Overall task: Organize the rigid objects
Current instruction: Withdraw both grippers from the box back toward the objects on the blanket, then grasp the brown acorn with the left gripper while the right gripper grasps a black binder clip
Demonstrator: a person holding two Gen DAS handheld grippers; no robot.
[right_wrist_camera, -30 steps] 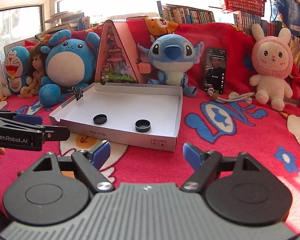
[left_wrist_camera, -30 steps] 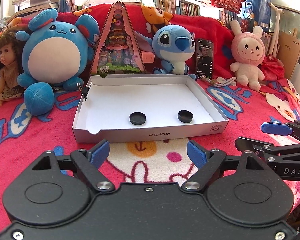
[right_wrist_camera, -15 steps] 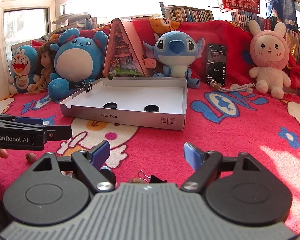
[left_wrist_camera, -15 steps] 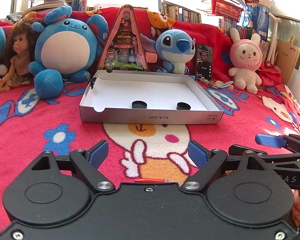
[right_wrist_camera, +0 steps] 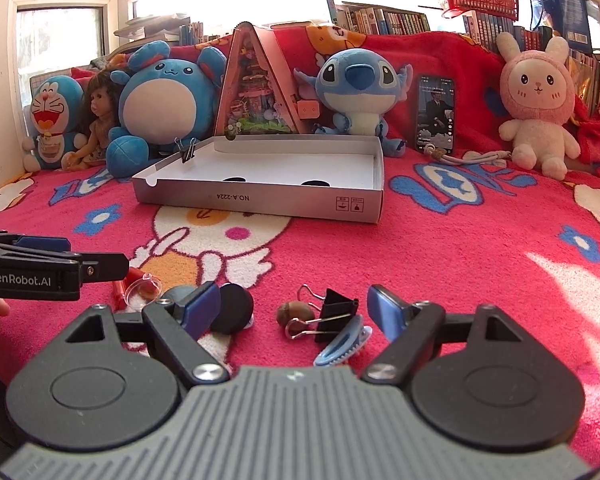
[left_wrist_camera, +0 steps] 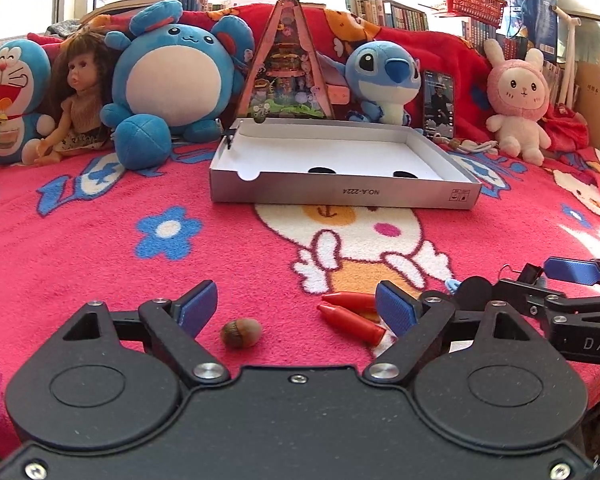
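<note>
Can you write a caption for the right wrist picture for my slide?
Open right tool over a black binder clip and an acorn on the pink blanket.

Both grippers have pulled back from the white box point(left_wrist_camera: 344, 194) and come down low over the pink blanket point(left_wrist_camera: 100, 248). Now small things show that were hidden before: a brown acorn point(left_wrist_camera: 241, 332) and red crayons point(left_wrist_camera: 350, 318) lie between the left gripper's point(left_wrist_camera: 296, 312) open jaws. A black clip point(right_wrist_camera: 336, 314), a blue clip point(right_wrist_camera: 342, 346) and a black disc point(right_wrist_camera: 232, 314) lie by the right gripper point(right_wrist_camera: 294, 308).
</note>
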